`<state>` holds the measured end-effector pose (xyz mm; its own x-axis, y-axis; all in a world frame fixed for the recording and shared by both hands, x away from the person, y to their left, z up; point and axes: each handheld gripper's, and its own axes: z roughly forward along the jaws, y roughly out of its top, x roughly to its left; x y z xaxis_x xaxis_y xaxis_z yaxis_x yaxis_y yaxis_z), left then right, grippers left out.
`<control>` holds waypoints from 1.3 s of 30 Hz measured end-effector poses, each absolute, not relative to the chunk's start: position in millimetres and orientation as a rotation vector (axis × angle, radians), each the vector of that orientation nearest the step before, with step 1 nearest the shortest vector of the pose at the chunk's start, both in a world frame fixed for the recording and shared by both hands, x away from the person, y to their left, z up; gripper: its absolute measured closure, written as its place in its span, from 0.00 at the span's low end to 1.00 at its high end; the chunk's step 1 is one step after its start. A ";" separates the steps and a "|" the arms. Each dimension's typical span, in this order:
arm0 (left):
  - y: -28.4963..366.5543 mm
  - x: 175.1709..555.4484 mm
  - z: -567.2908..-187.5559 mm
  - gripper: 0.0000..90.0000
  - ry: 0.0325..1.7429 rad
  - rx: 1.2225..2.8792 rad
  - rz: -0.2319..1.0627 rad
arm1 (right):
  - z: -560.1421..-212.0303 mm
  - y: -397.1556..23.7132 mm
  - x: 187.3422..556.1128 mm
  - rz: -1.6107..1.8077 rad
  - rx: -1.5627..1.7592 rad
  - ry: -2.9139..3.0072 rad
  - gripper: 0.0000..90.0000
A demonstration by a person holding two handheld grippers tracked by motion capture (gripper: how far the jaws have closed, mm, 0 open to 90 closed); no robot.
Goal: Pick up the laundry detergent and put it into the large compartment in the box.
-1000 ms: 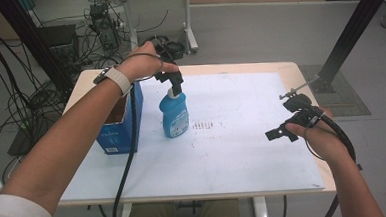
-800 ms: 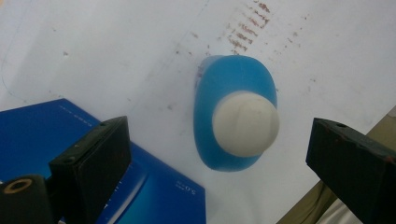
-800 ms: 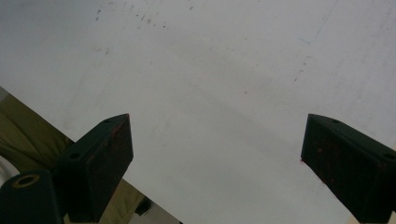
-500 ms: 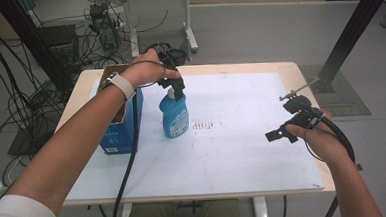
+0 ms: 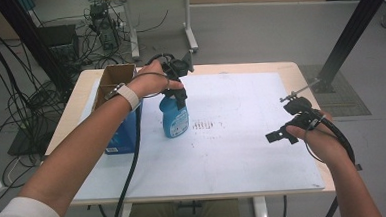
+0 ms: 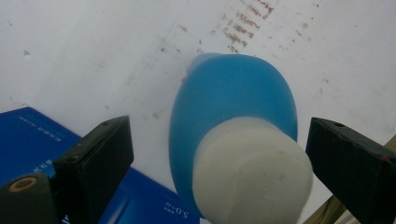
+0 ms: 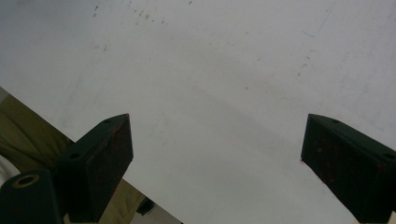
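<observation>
A blue bottle (image 5: pixel 175 120) with a white cap (image 6: pixel 252 172) stands upright on the white mat (image 5: pixel 243 151), left of the middle. My left gripper (image 5: pixel 180 95) hangs over its top, pointing down. In the left gripper view this left gripper (image 6: pixel 219 154) is open, its jaws on either side of the cap with a gap on both sides, and the bottle (image 6: pixel 233 93) is seen from above. My right gripper (image 5: pixel 283 120) is held over the mat's right part. The right gripper (image 7: pixel 217 149) is open with only bare mat between its jaws.
A blue carton (image 5: pixel 124 132) with an open brown top stands just left of the bottle, under my left forearm; its blue side (image 6: pixel 28 135) also lies beside the bottle. Faint reddish marks (image 5: pixel 206 124) dot the mat's middle. A metal clamp (image 5: pixel 300 89) sits at the table's right edge.
My left forearm has shifted toward me, uncovering the carton's open top, while the left gripper stays over the bottle's cap. The bottle and the right gripper have not moved.
</observation>
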<state>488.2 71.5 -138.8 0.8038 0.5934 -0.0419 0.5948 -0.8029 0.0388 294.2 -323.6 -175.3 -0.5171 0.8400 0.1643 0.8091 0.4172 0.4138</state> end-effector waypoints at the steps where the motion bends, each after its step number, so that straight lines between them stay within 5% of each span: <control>1: 71.5 488.1 -140.7 0.11 0.966 2.938 -0.046 | -175.5 -323.5 294.3 0.694 1.505 2.587 0.10; 38: 63.1 472.8 -160.3 0.32 0.969 2.937 0.071 | -178.5 -323.6 295.6 0.707 1.510 2.589 0.10; 39: 63.2 472.2 -159.8 0.43 0.965 2.937 0.078 | -178.5 -323.6 295.7 0.707 1.510 2.590 0.10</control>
<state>472.2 63.2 -159.8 0.8042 0.5935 0.0323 0.5910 -0.8043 0.0621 295.7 -323.6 -178.5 -0.5178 0.8377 0.1733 0.8095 0.4143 0.4159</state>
